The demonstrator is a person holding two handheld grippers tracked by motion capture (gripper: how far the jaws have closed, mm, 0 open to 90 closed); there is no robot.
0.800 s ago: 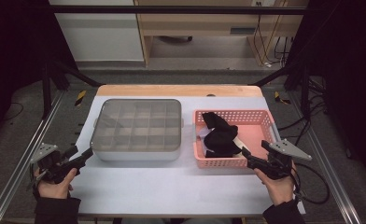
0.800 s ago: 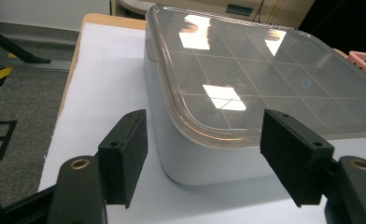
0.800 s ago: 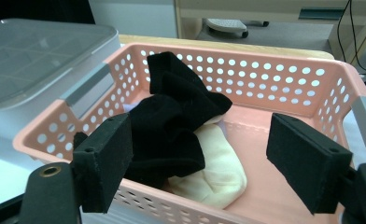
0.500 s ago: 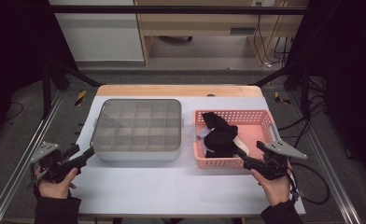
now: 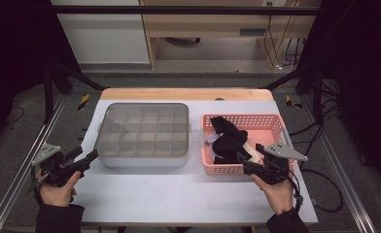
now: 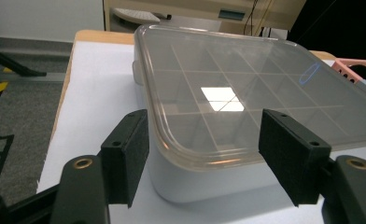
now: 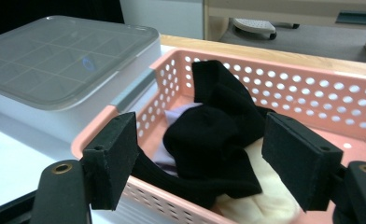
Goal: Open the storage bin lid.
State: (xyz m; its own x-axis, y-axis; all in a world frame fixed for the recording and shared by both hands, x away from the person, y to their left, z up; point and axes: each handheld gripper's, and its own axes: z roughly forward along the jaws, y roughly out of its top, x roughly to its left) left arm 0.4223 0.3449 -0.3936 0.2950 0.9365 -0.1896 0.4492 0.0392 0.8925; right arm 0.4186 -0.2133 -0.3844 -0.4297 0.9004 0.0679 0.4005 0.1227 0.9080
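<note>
Now left gripper [image 5: 92,156] jaws wide near lidded box [image 5: 144,133]; right gripper [image 5: 243,165] jaws wide over black sock [image 7: 214,135] in basket [image 5: 271,121].

The high view sits above my side of the bench [image 5: 179,194], looking forward and down, far enough to take in the whole top and the floor beyond. The camera on my left gripper [image 6: 204,158] sits low and close, facing the lidded box [image 6: 246,93] at its near corner. The one on my right gripper [image 7: 200,158] looks closely over the pink basket [image 7: 312,84] rim. Both gripper views share the box and the basket.
</note>
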